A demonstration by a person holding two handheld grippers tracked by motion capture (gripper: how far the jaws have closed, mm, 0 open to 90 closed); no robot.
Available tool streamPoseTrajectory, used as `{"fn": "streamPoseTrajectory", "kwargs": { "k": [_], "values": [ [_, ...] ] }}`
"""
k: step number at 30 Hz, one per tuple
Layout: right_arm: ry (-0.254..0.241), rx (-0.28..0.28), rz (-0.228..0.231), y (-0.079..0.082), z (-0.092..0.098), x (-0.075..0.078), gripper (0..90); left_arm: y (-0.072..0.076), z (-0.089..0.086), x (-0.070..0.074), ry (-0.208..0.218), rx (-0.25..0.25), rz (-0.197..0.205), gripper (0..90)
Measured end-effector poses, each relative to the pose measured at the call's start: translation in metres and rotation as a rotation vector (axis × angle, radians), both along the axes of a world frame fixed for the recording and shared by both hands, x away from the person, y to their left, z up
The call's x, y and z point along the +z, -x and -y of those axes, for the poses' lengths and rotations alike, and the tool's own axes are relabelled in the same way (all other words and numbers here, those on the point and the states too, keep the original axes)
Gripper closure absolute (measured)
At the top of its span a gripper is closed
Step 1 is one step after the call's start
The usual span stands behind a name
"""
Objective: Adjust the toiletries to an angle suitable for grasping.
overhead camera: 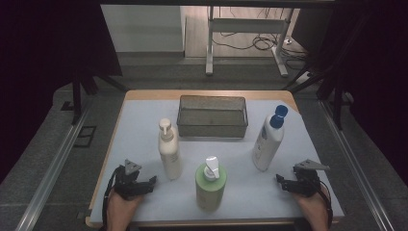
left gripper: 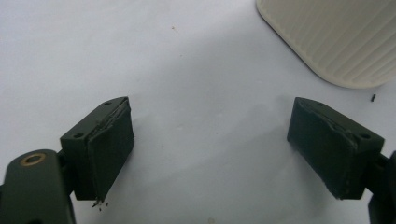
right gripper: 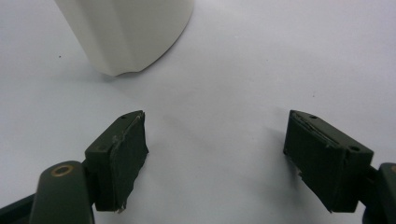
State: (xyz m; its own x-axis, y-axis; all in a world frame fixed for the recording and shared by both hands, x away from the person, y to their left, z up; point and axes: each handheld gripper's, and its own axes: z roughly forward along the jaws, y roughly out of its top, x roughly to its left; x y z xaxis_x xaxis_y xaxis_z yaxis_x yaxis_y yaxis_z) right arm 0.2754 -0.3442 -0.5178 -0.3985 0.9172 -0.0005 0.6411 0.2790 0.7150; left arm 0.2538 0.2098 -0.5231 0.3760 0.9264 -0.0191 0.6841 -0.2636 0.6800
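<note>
Three bottles on the worktop [overhead camera: 144, 120]: two with pump tops, one cream [overhead camera: 170, 150] and one green [overhead camera: 210, 184], plus one white with a blue cap [overhead camera: 267, 140]. One dark mesh basket [overhead camera: 212, 116]. Two tongs, left [overhead camera: 144, 185] and right [overhead camera: 285, 183].

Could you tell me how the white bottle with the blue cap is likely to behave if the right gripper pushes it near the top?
The white bottle with the blue cap stands tall on a narrow base, so a high push would probably tip it. Its smooth body may slip between the pads. How full it is can't be seen, so its weight is uncertain. The right gripper is open beside it.
</note>
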Motion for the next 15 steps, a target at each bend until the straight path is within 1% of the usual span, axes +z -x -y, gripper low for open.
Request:
{"fn": "streamPoseTrajectory", "kwargs": {
  "k": [5, 8, 9, 10, 11, 15],
  "values": [
    [-0.002, 0.003, -0.001, -0.0002, 0.0002, -0.0001, 20.0, 0.0001, 0.0000, 0.0000, 0.000, 0.000, 0.000, 14.3],
    [-0.002, 0.013, -0.004, -0.0005, -0.0004, -0.0003, 17.9, 0.0000, 0.0000, -0.0001, 0.000, 0.000, 0.000, 14.4],
    [-0.004, 0.019, -0.009, -0.0008, -0.0004, -0.0002, 15.2, 0.0000, 0.0000, -0.0001, 0.000, 0.000, 0.000, 14.3],
    [-0.004, 0.019, -0.009, -0.0008, -0.0004, -0.0002, 15.2, 0.0000, 0.0000, -0.0001, 0.000, 0.000, 0.000, 14.3],
    [-0.002, 0.030, -0.012, -0.0011, -0.0009, -0.0004, 13.9, 0.0000, 0.0000, 0.0000, 0.000, 0.000, 0.000, 14.3],
    [0.002, 0.027, -0.016, -0.0014, -0.0018, -0.0002, 13.5, 0.0000, 0.0000, -0.0001, 0.000, 0.000, 0.000, 14.3]
  ]
}}
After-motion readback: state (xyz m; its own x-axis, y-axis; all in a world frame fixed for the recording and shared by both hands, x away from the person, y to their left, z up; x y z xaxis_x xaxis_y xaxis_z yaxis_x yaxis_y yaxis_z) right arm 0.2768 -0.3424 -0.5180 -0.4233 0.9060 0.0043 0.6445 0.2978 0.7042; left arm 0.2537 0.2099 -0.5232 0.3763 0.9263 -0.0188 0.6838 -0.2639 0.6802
